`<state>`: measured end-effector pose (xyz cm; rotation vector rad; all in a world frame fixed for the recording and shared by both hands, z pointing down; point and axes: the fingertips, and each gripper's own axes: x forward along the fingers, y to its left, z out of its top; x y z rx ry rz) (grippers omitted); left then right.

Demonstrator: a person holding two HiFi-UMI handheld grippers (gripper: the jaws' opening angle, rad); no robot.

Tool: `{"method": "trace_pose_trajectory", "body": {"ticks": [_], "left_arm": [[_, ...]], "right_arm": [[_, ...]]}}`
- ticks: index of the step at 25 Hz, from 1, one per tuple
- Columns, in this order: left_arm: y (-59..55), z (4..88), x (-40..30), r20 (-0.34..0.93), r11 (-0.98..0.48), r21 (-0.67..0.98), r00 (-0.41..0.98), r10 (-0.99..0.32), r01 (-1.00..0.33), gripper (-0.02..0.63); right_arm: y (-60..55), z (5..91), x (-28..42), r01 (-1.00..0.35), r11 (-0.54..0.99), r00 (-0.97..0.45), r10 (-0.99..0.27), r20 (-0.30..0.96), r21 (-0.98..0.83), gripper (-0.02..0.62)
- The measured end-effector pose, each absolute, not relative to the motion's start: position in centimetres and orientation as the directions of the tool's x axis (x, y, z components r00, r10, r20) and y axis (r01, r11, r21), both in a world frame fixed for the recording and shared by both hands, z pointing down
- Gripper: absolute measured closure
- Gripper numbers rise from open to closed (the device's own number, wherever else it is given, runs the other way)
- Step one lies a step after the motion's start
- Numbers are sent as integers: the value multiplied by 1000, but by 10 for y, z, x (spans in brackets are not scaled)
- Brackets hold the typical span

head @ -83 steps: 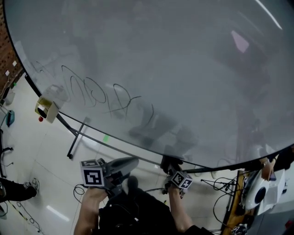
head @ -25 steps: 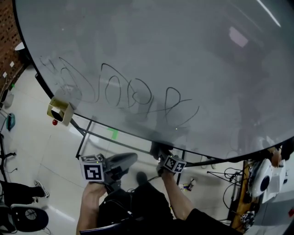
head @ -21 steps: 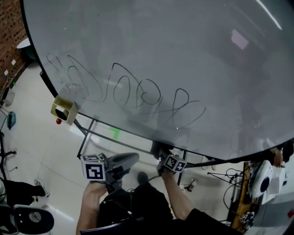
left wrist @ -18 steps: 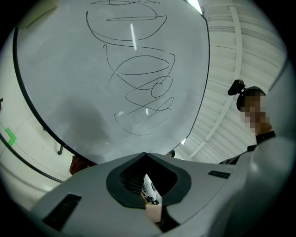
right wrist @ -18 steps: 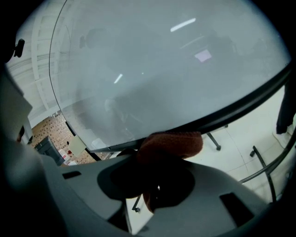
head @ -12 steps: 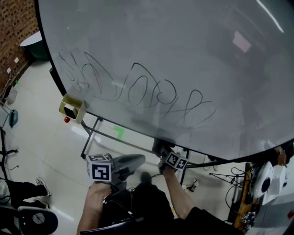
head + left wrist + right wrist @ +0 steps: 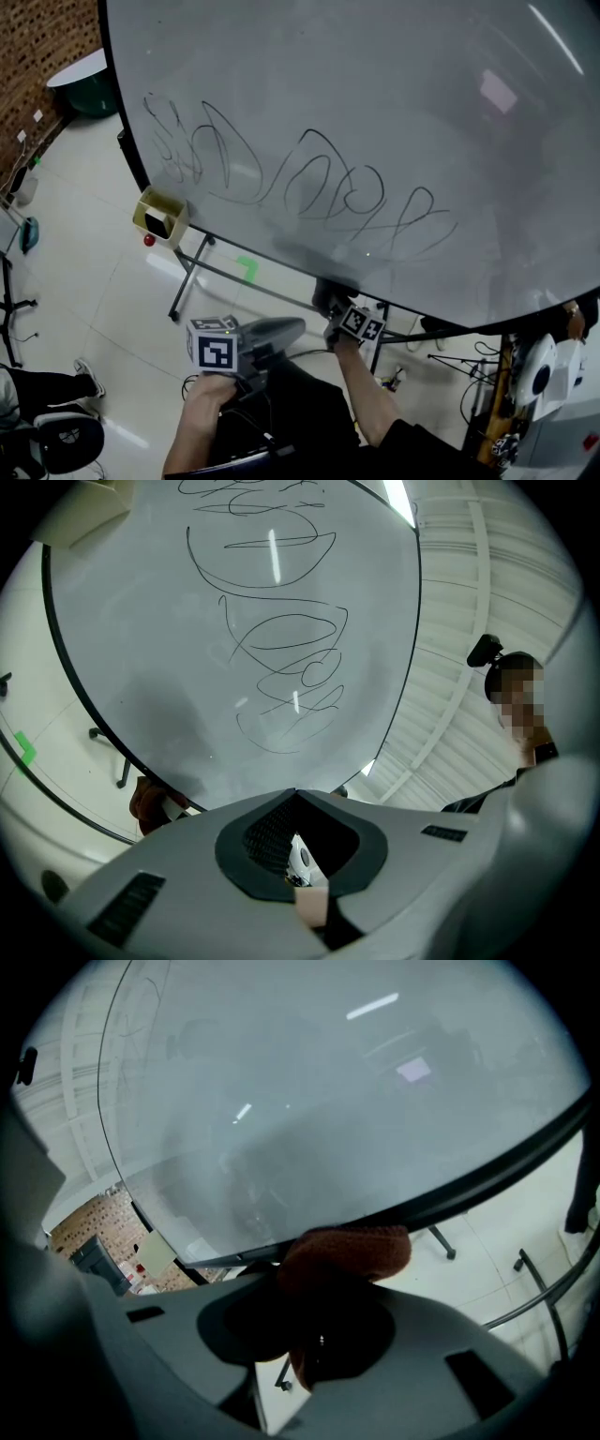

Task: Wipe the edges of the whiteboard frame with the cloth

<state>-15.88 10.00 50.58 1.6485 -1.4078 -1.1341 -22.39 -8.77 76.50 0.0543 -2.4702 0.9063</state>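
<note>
Pale floor tiles (image 7: 94,291) lie beneath a whiteboard (image 7: 394,103) marked with black scribbles. The right gripper (image 7: 333,302) pinches a rust-brown cloth (image 7: 349,1244), which is pressed against the bottom edge of the black frame (image 7: 469,1199). The left gripper (image 7: 295,797) is held below the board, clear of the frame, its jaws pressed together with nothing between them.

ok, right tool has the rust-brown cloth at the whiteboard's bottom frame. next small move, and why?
Probably slide the right tool sideways along the black bottom frame edge, pressing lightly: its jaws are shut on the rust-brown knitted cloth, which sits against that edge, and the frame stretches on to both sides. The left tool is shut and empty.
</note>
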Motion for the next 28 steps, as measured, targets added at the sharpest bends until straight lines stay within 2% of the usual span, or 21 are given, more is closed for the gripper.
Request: {"method": "trace_pose_trajectory", "body": {"ticks": [7,20,28], "left_arm": [[95,513,-187,-160,-154,913,14,-987,-377,609],[53,521,-221,-82,-113,919,98,-992,-378,609],[79,518,-245,-87,-118,919,96,-992,-377,609]], "right_arm": [[-71,765,-233,-189,773,-876,146,460,-605,480],[-53,758,-244,-119,786,-860,223,458,-606,480],[-22,755,-264,-109,795,-849,238,472,-596,480]]}}
